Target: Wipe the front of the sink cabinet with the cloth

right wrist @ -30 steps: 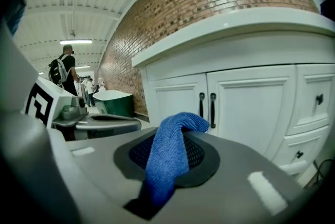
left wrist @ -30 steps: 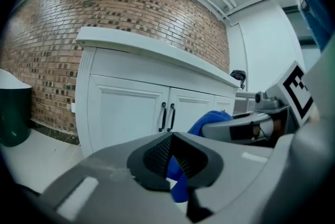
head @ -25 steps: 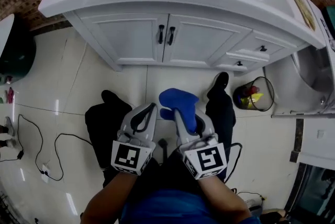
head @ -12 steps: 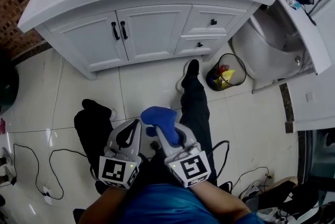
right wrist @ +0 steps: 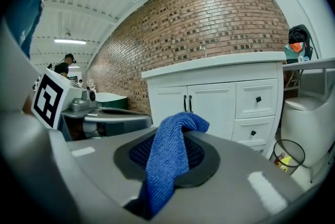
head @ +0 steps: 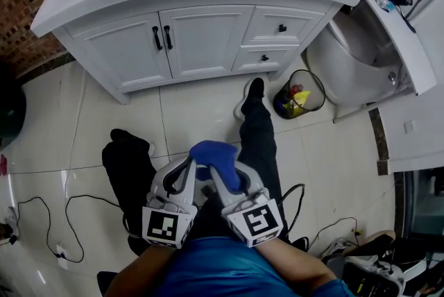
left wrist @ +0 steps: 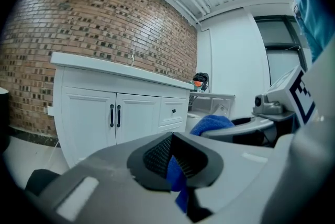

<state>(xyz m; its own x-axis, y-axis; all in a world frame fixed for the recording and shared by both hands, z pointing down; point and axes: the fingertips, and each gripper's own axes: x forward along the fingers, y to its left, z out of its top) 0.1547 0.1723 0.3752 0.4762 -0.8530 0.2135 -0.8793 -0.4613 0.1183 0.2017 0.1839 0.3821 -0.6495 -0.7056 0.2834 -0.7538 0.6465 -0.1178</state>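
Note:
The white sink cabinet [head: 201, 39] stands across the tiled floor, with two doors with black handles and two drawers; it also shows in the left gripper view [left wrist: 136, 113] and the right gripper view [right wrist: 209, 105]. Both grippers are held low and close together, well short of it. My right gripper [head: 216, 167] is shut on the blue cloth [head: 218, 153], which bulges over its tips and hangs down between the pads [right wrist: 170, 160]. My left gripper [head: 190, 162] sits just to its left, jaws closed with a strip of the blue cloth [left wrist: 177, 178] between the pads.
A wire waste bin [head: 300, 98] with rubbish stands right of the cabinet, beside a white toilet [head: 354, 60]. The person's dark trouser legs and shoes [head: 253, 98] are on the tiles below the cabinet. Cables [head: 69, 209] trail at the lower left. A brick wall [left wrist: 104, 24] runs behind.
The head view swung right over the past second, bringing the toilet and bin into sight. Both grippers stay together with the cloth, drawn slightly nearer the body.

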